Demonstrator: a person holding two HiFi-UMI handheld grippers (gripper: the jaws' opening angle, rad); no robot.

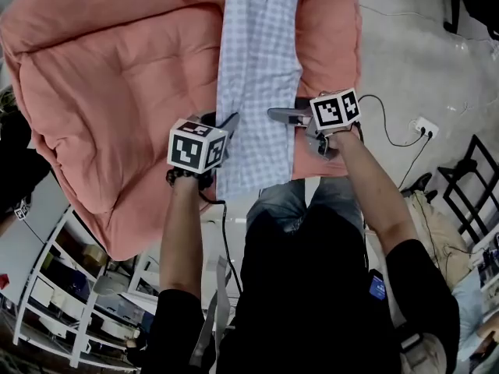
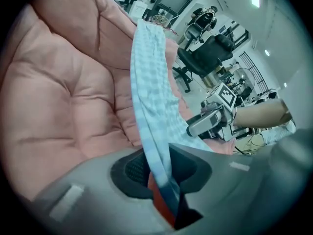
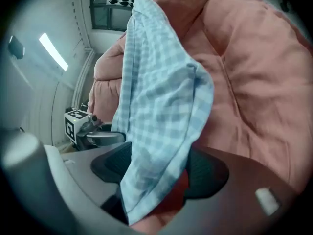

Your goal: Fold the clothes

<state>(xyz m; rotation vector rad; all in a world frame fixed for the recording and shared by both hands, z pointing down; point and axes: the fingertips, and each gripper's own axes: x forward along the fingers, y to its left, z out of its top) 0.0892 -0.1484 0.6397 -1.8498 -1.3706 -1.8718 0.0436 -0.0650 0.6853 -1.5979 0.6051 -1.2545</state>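
A light blue checked garment (image 1: 257, 76) lies as a long narrow strip down the middle of a pink quilt (image 1: 117, 76). My left gripper (image 1: 228, 123) is at the strip's left edge near its lower end. In the left gripper view it (image 2: 159, 173) is shut on that edge of the garment (image 2: 149, 92), which rises away between the pads. My right gripper (image 1: 281, 117) is at the strip's right edge, opposite the left one. In the right gripper view it (image 3: 161, 173) stands open, with the garment (image 3: 161, 97) draped loosely between its wide-set pads.
The quilt's lower edge ends just behind both grippers, against the person's legs. A white shelf unit (image 1: 54, 287) stands at lower left. A power strip (image 1: 425, 127) with cables and a black stand (image 1: 468, 178) are on the floor at right. Office chairs (image 2: 205, 53) stand beyond the quilt.
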